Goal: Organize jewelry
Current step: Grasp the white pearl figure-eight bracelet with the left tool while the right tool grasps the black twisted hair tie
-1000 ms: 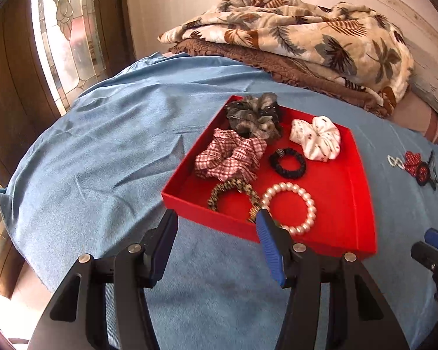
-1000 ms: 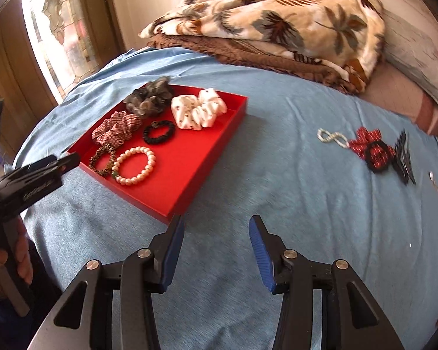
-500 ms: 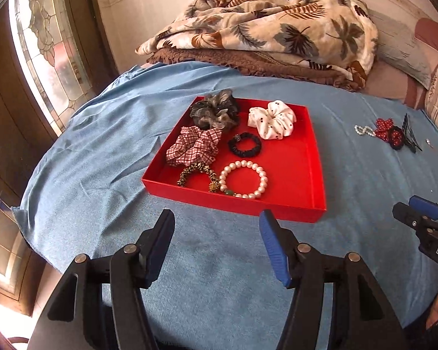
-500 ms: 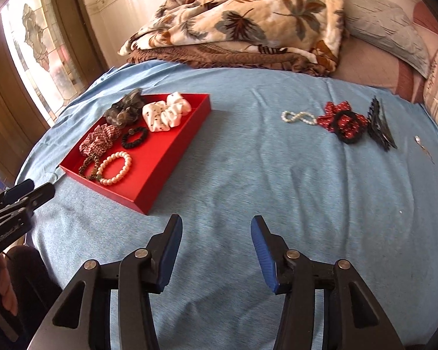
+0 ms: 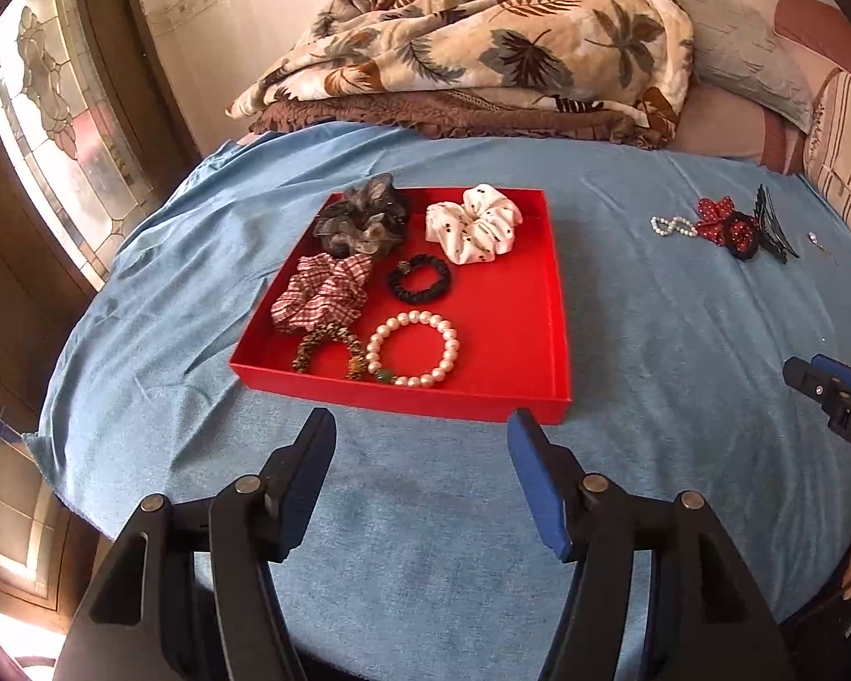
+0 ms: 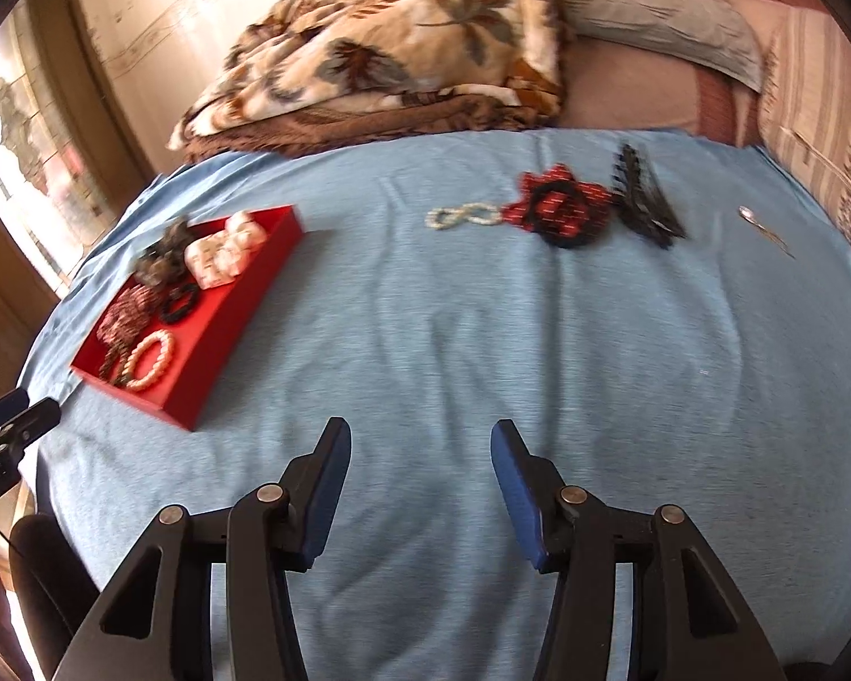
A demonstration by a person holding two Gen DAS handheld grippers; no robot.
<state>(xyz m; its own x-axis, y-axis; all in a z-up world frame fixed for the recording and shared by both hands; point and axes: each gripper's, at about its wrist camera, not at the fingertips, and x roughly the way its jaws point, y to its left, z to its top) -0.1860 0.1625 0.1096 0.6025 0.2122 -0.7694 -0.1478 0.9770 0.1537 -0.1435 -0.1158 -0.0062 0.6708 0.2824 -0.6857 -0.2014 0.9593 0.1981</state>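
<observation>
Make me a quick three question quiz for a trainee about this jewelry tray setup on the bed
1. True or false: the pearl bracelet lies inside the red tray.
2. Multiple choice: which item lies outside the tray on the blue sheet? A. the white dotted scrunchie; B. the black claw clip; C. the plaid scrunchie.
3. Fill in: the left claw and the right claw are both ____ and hold nothing.

Key: 1. True. 2. B: it sits beside the red and black scrunchie, apart from the tray. 3. Open.
</observation>
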